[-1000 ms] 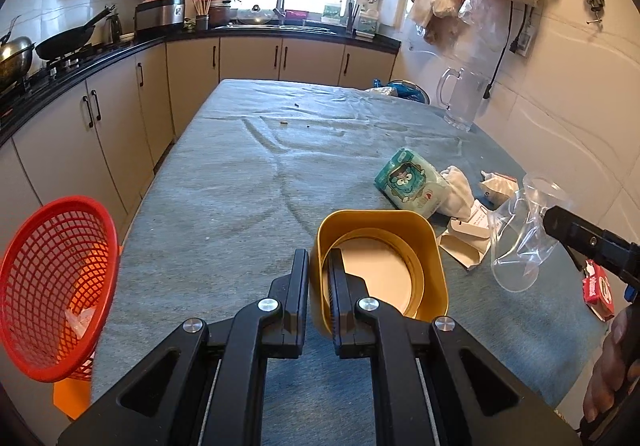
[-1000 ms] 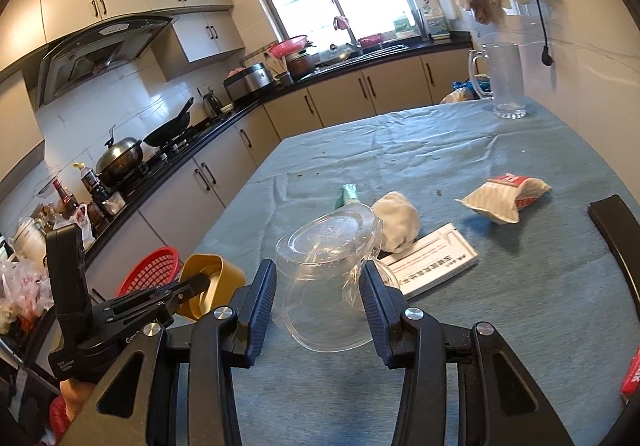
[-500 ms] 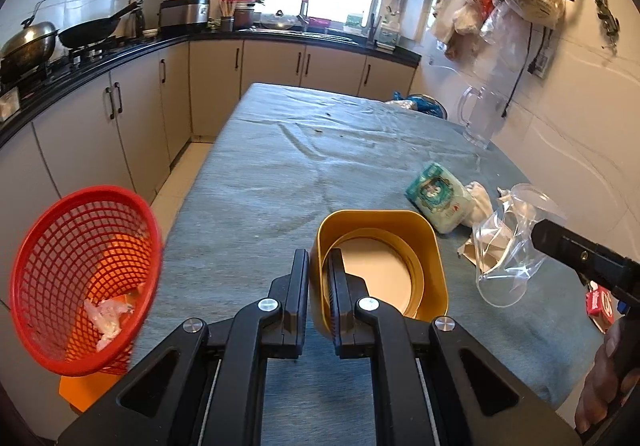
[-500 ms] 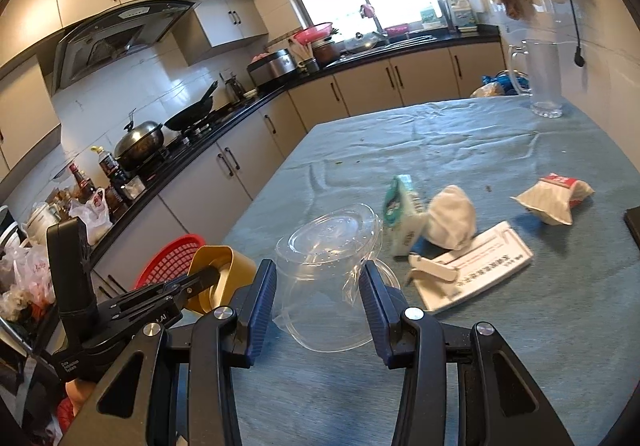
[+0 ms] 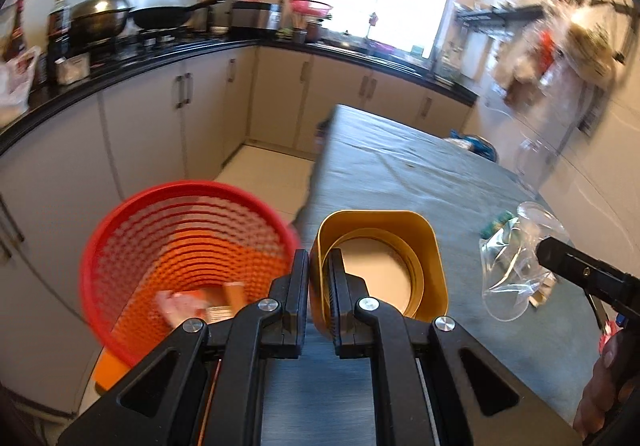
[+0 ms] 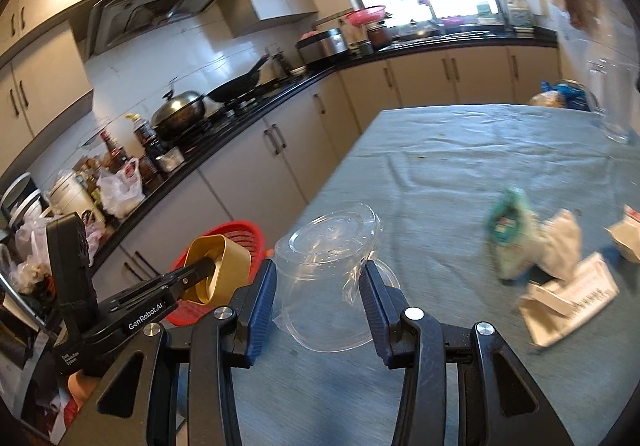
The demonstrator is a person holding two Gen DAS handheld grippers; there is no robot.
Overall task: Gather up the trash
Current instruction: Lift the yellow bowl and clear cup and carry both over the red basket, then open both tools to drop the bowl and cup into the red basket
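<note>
At lower left, the red mesh bin [image 5: 188, 266] waits; the left gripper [image 5: 319, 286] pinches the yellow container [image 5: 380, 266] wall at centre. At right, the right gripper [image 6: 318, 298] squeezes the crumpled clear plastic cup [image 6: 328, 270], which could slip loose.

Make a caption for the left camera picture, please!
Left tool pinches the yellow container beside the red basket.

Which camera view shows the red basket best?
The left wrist view: the red basket shows its open mouth and the trash inside. In the right wrist view it is small, mostly hidden behind the yellow box.
</note>
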